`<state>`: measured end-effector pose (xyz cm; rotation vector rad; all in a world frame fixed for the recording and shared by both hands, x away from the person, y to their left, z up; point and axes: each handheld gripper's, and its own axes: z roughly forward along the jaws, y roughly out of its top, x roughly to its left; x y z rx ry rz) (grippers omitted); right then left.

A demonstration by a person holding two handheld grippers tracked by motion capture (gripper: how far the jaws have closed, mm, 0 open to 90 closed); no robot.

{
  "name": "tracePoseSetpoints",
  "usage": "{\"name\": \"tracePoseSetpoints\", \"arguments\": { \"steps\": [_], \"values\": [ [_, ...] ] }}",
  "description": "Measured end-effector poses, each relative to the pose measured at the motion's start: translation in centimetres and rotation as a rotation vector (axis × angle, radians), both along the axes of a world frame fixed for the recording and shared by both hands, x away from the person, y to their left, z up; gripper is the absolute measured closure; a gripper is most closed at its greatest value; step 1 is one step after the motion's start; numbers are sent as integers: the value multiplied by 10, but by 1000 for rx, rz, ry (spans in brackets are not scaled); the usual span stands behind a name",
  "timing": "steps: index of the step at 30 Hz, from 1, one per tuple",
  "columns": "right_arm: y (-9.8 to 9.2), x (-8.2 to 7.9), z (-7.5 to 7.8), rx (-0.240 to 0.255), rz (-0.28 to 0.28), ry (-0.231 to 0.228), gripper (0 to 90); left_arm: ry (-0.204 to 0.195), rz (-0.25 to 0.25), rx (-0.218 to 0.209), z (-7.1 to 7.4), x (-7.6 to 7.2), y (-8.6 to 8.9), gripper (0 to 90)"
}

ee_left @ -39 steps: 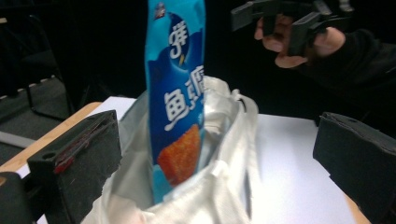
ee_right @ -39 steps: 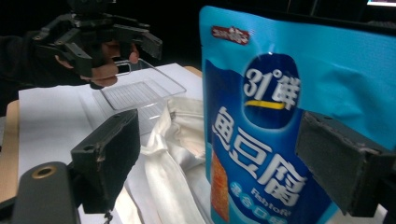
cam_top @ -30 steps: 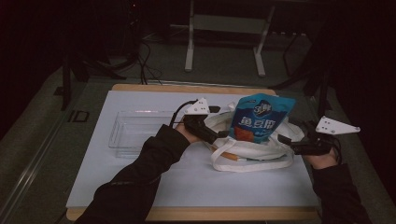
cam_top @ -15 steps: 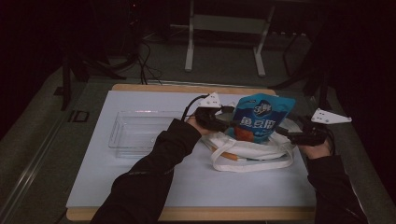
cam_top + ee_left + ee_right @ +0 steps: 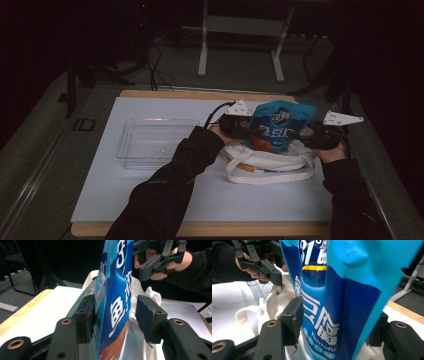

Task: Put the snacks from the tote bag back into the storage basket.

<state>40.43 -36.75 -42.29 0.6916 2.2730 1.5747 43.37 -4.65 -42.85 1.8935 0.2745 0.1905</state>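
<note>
On the white mat (image 5: 150, 195), left and front lie bare — room to move. Right of centre, the blue snack pouch (image 5: 280, 125) stands upright in the white cloth bag (image 5: 272, 167). The left gripper (image 5: 235, 125) and right gripper (image 5: 320, 137) flank it; their jaws have just been closing, pouch between, one pad touching, the other apart or hidden. Beside it sits a clear plastic tray (image 5: 155, 140). The pouch reads "31°" and "Fish tofu" — plus Chinese characters.
</note>
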Motion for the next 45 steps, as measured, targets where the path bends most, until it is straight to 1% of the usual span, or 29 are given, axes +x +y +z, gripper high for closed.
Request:
{"name": "tracePoseSetpoints", "arguments": {
  "steps": [2,4,5,7,9,12,14,15,18,19,22,26,27,31,32,36,39,44,45],
  "values": [
    [3,2,-1,-5,5,6,454,1,7,-8,0,0,-2,538],
    [7,3,-1,-14,7,6,479,3,12,-11,0,1,-4,571],
    [8,3,-2,-14,6,7,489,-5,17,-2,0,0,-5,581],
    [10,4,-1,-15,9,1,530,-5,22,1,0,1,-7,621],
    [11,5,-1,-11,12,6,560,-3,32,5,-1,2,-9,646],
    [9,7,-1,-6,8,17,630,1,41,12,-1,3,-11,683],
    [9,9,-1,-8,9,21,669,-3,42,22,-1,4,-12,689],
    [9,9,-1,-9,10,22,676,1,42,25,-1,4,-14,698],
    [10,11,0,-18,6,26,713,-12,41,41,1,5,-19,702],
    [10,11,0,-17,5,29,722,-10,43,42,1,5,-20,712],
    [10,13,0,-20,7,33,748,-2,40,38,1,7,-20,748],
    [12,14,0,-18,15,46,796,-25,51,49,0,6,-21,821],
    [13,14,0,-25,12,45,814,-20,54,47,-1,7,-22,842],
    [14,15,0,-22,11,54,837,-21,53,46,-1,8,-22,872],
    [13,15,0,-16,11,59,847,-23,54,53,0,8,-23,878],
    [13,16,1,-11,6,66,857,-17,56,59,2,9,-25,890],
    [12,16,3,-9,7,69,862,-22,53,61,5,9,-25,898],
    [11,16,7,-5,7,61,868,-26,49,65,11,10,-26,900],
    [11,16,9,-6,6,60,871,-34,46,68,12,10,-26,900]
  ]
}}
